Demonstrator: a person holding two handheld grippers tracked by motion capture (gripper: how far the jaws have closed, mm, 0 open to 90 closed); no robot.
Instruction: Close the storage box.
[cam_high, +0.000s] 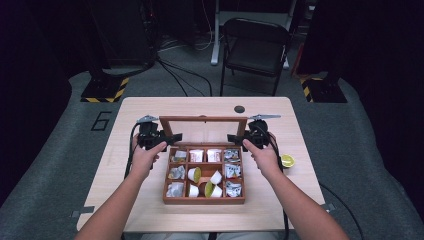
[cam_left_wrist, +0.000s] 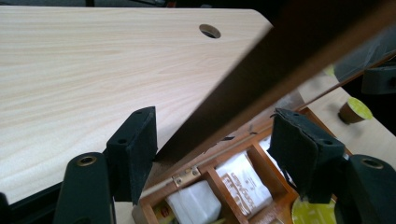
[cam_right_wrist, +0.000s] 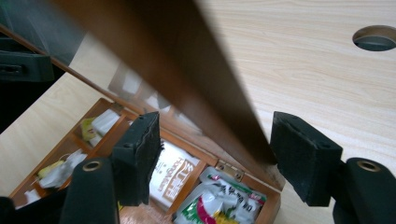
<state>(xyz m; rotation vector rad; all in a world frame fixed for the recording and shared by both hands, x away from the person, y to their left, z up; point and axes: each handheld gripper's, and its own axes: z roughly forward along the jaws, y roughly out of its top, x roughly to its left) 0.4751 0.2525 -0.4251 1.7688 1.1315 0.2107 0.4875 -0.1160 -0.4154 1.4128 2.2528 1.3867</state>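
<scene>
In the high view, the packets in the wooden box (cam_high: 204, 199) at lower centre are too small to read, and both forearms are cut off by the bottom edge. In the left gripper view, the raised lid (cam_left_wrist: 261, 79) is blurred, runs off the upper right, and hides the table behind it. In the right gripper view the lid frame (cam_right_wrist: 187, 70) leaves the top edge, and the sachet (cam_right_wrist: 173, 175) print is partly hidden by a jaw.
</scene>
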